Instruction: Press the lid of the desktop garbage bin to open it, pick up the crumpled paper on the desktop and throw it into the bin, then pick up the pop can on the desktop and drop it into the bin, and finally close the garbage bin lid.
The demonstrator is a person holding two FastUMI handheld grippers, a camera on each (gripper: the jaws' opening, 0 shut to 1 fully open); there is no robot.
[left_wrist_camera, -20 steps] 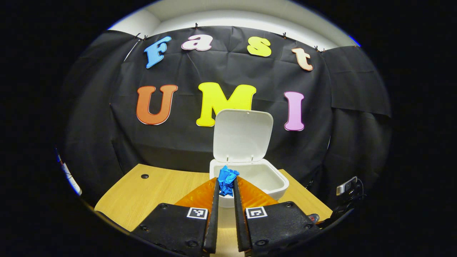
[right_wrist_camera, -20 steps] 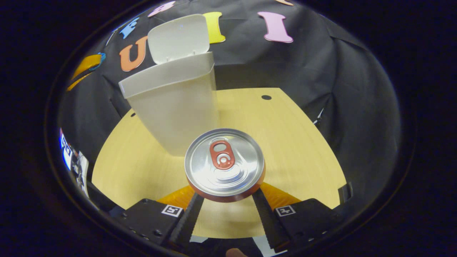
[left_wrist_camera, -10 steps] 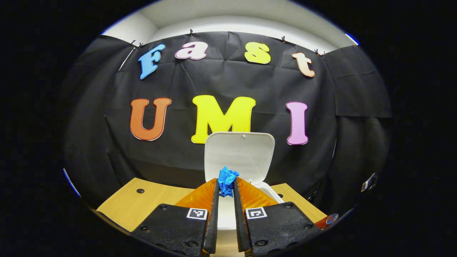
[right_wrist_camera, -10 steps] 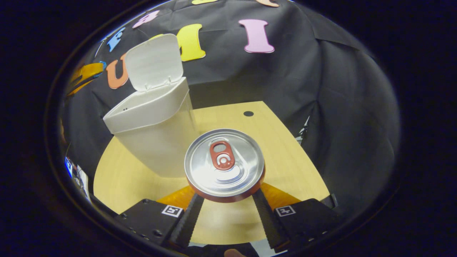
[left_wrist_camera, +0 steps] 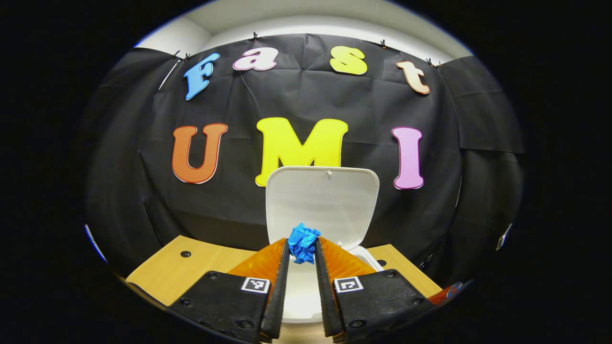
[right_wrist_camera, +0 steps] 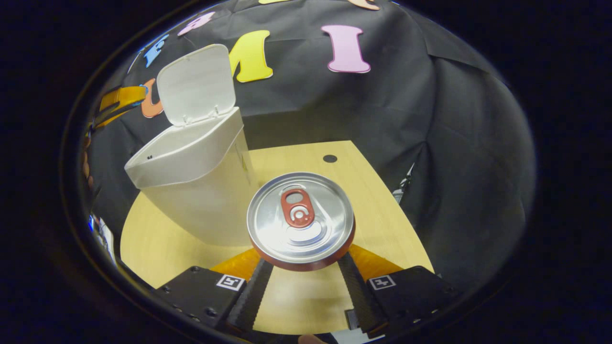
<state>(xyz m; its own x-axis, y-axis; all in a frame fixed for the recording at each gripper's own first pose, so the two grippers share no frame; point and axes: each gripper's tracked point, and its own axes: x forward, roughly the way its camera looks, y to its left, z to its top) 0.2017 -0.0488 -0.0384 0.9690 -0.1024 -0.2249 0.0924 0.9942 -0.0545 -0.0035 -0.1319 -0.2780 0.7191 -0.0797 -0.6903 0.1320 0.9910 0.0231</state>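
With the bin (left_wrist_camera: 306, 291) now brought beneath it, crumpled paper (left_wrist_camera: 303, 242) is kept clamped by the left gripper (left_wrist_camera: 302, 248) for release, while the pop can (right_wrist_camera: 300, 220) is held pinched by the right gripper (right_wrist_camera: 306, 267).

You have one white bin (right_wrist_camera: 191, 181) with one lid (left_wrist_camera: 321, 203), one blue crumpled paper (left_wrist_camera: 303, 243), one pop can (right_wrist_camera: 300, 220), one wooden desk (right_wrist_camera: 382, 215) and two grippers: left gripper (left_wrist_camera: 302, 251), right gripper (right_wrist_camera: 302, 260).

White bin (right_wrist_camera: 191, 191) stands on desk w/ lid (right_wrist_camera: 196, 83) upright, open. Blue crumpled paper (left_wrist_camera: 302, 243) sits above bin mouth. Can (right_wrist_camera: 300, 220), silver top w/ red tab, upright, at 4 o'clock of bin.
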